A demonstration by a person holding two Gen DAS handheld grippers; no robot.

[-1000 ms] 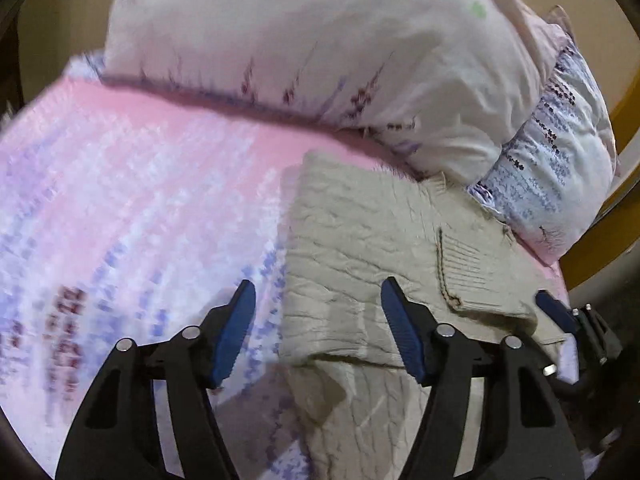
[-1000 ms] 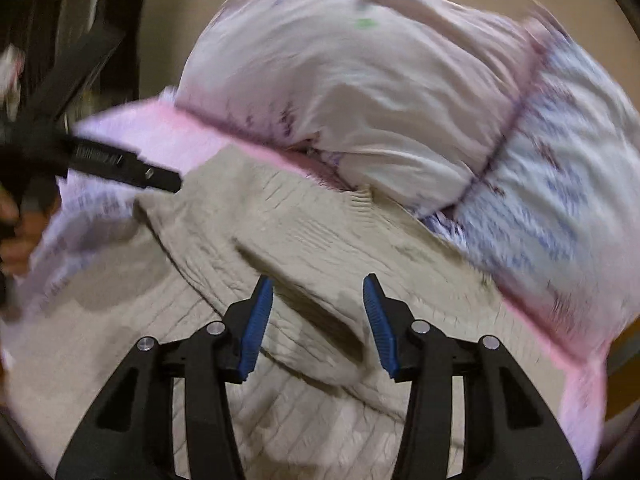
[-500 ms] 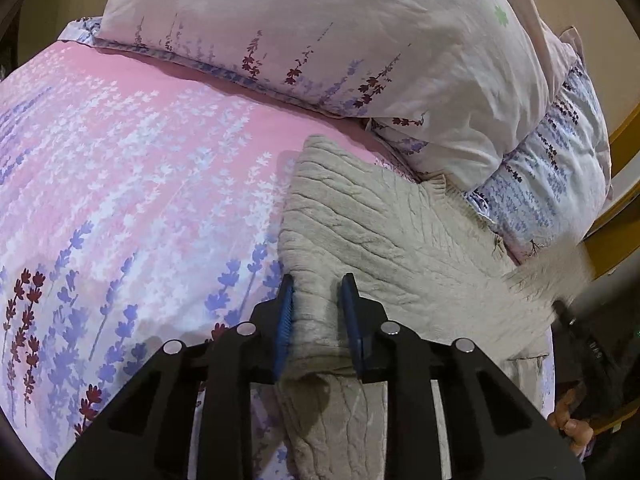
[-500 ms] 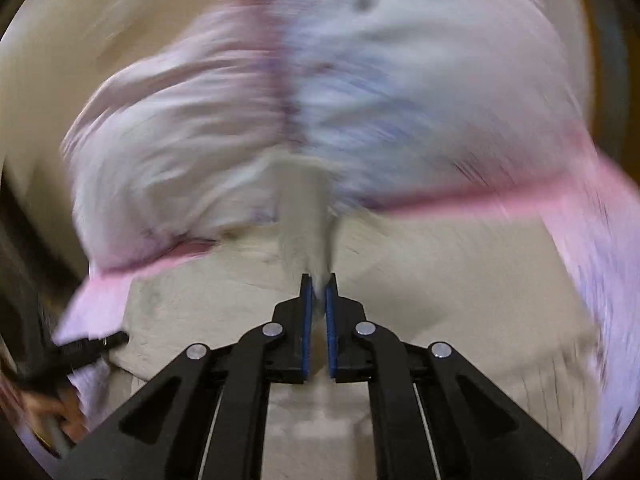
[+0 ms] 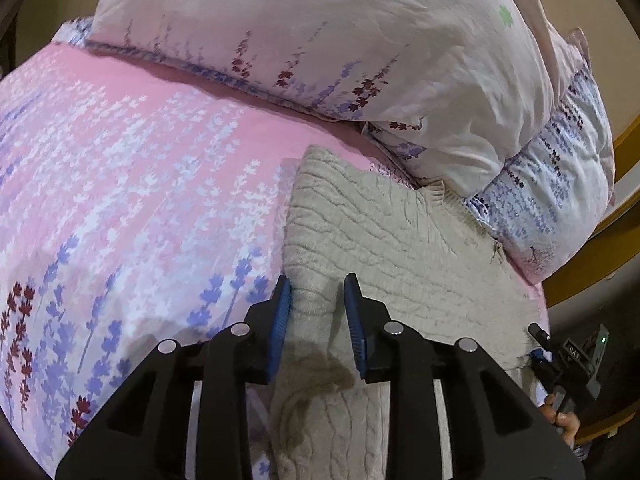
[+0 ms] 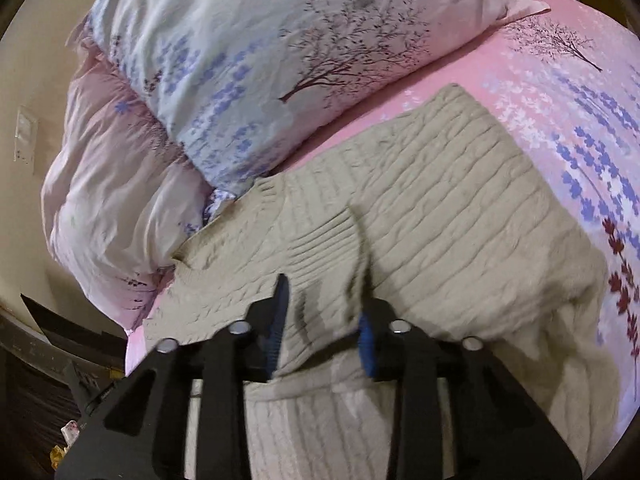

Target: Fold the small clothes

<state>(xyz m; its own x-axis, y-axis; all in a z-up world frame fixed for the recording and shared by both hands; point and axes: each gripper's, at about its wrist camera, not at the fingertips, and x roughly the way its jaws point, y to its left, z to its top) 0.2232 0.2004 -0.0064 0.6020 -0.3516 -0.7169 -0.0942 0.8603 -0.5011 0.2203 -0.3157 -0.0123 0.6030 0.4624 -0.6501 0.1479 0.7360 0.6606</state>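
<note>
A beige cable-knit sweater (image 5: 380,232) lies flat on the pink flowered bed sheet (image 5: 120,160), its neck towards the pillows. My left gripper (image 5: 318,304) is shut on a raised fold at the sweater's left edge, both blue pads pressing on the knit. In the right wrist view the sweater (image 6: 440,200) has a ribbed sleeve end folded over its body. My right gripper (image 6: 322,320) stands over that sleeve end with its jaws opening; knit lies between them and drapes over one fingertip. That right gripper (image 5: 538,344) also shows at the sweater's right edge, held by a hand (image 5: 560,416).
Two stacked pillows (image 5: 320,40) lie just beyond the sweater and touch its neck; in the right wrist view these pillows (image 6: 240,60) are at upper left. A wooden bed frame (image 5: 600,260) runs along the right. Open sheet (image 6: 580,100) stretches beside the sweater.
My left jaws closed onto the sweater's edge and stayed put. My right gripper pinched the sleeve, rolled and carried it across the sweater, and its jaws have now parted.
</note>
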